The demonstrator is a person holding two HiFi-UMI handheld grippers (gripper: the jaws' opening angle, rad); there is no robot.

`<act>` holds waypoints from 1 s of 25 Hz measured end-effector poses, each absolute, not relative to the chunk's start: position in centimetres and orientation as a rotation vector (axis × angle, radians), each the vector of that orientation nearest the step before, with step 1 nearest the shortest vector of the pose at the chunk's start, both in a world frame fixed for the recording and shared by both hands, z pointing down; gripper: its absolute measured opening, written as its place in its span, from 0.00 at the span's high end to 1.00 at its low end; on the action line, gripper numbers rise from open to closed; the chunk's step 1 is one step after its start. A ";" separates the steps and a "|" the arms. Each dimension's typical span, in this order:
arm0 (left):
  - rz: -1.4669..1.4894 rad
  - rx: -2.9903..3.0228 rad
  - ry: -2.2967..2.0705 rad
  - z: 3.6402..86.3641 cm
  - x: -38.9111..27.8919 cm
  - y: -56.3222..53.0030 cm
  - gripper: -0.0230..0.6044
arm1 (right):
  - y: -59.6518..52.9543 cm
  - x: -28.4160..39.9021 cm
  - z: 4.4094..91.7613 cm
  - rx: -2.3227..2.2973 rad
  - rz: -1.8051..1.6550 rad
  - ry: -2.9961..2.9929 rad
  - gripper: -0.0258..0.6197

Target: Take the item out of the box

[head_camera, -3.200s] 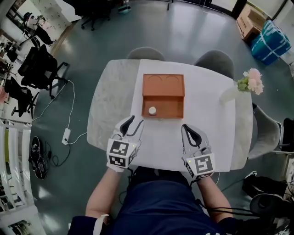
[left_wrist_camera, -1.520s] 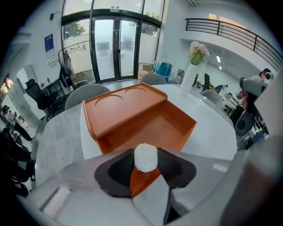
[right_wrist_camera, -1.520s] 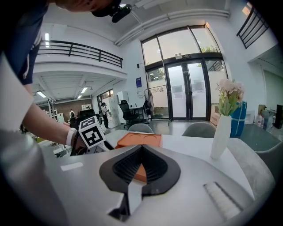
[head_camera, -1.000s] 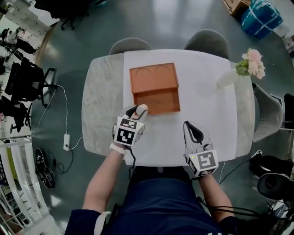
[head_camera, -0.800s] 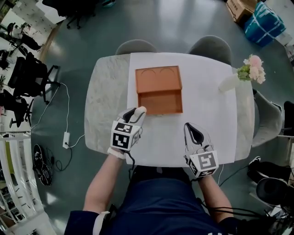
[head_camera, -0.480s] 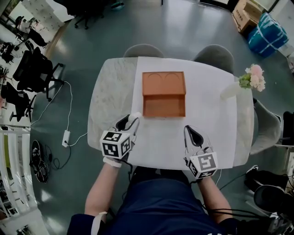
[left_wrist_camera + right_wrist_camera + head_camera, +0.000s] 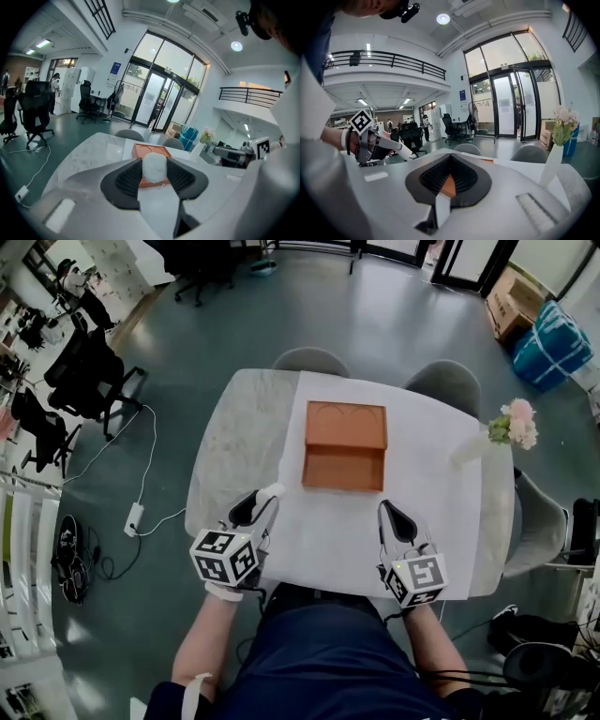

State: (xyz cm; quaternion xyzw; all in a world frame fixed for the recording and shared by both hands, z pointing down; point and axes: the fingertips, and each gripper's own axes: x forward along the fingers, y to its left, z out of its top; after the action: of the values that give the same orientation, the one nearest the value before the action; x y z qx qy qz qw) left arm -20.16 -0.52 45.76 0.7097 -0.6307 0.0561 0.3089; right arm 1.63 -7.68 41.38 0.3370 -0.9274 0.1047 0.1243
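Observation:
The orange box (image 7: 345, 446) lies open on the white mat, its lid folded back and its tray empty. The item, a small white round lump (image 7: 273, 491), is out of the box, and my left gripper (image 7: 262, 497) is shut on it near the table's front left, above the mat's edge. In the left gripper view the white lump (image 7: 154, 167) sits pinched between the two black pads, with the orange box (image 7: 150, 151) beyond it. My right gripper (image 7: 387, 509) is shut and empty, over the mat's front right, short of the box.
A white vase with pink flowers (image 7: 508, 424) stands at the table's right edge. Two grey chairs (image 7: 310, 361) are tucked in at the far side. The marble table (image 7: 223, 442) shows bare left of the mat.
My left gripper reached into the box, shut on the white lump and drew back to the front left with it. The box now stands empty. The right gripper stayed put.

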 end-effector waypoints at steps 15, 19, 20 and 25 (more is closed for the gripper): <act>-0.068 1.966 -1.760 39.8 -21.6 2.8 0.69 | -6.9 0.2 36.6 0.981 0.303 -2.827 0.93; -0.084 2.012 -1.754 38.9 -21.4 2.5 0.69 | -7.1 0.3 35.9 0.997 0.299 -2.841 0.94; -0.090 2.023 -1.751 38.7 -21.3 2.3 0.69 | -7.1 0.4 35.8 1.001 0.300 -2.841 0.94; -0.117 2.050 -1.738 38.5 -21.2 1.4 0.69 | -7.3 0.7 35.7 1.029 0.308 -2.834 0.95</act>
State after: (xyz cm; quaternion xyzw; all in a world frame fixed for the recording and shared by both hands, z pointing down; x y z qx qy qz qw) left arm -21.16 1.37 38.45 0.7427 -0.6297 -0.0423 0.2238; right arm 0.72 -7.32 35.67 0.3390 -0.9336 0.1014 0.0556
